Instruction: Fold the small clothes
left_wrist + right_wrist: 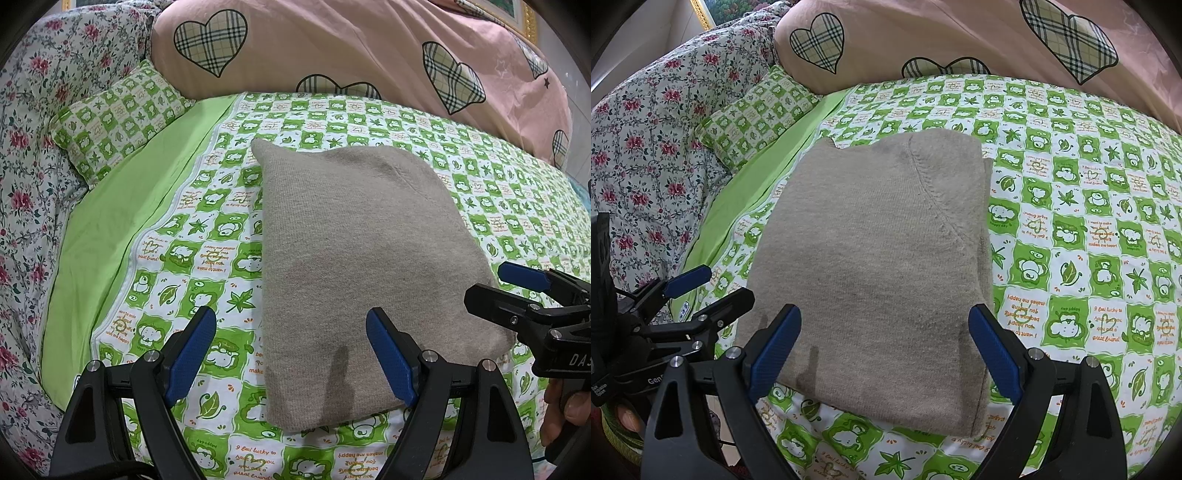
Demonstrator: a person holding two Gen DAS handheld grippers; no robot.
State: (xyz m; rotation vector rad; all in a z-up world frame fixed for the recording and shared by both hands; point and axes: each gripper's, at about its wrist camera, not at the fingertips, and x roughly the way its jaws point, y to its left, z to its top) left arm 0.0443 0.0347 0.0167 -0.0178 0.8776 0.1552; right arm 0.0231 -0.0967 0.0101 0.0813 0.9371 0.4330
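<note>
Folded beige sweater (pixel 354 266) laid flat on bed (pixel 498 192); left hand-held gripper (pixel 291 354) and right hand-held gripper (pixel 884 350) held apart, empty.

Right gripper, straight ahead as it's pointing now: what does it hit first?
Most likely the folded beige sweater. The right gripper is open, empty and angled down at it, with nothing between; exact depth is unclear.

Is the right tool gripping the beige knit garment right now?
No. In the right wrist view the right tool stands wide open above the folded beige knit garment, its blue pads clear of the fabric.
</note>
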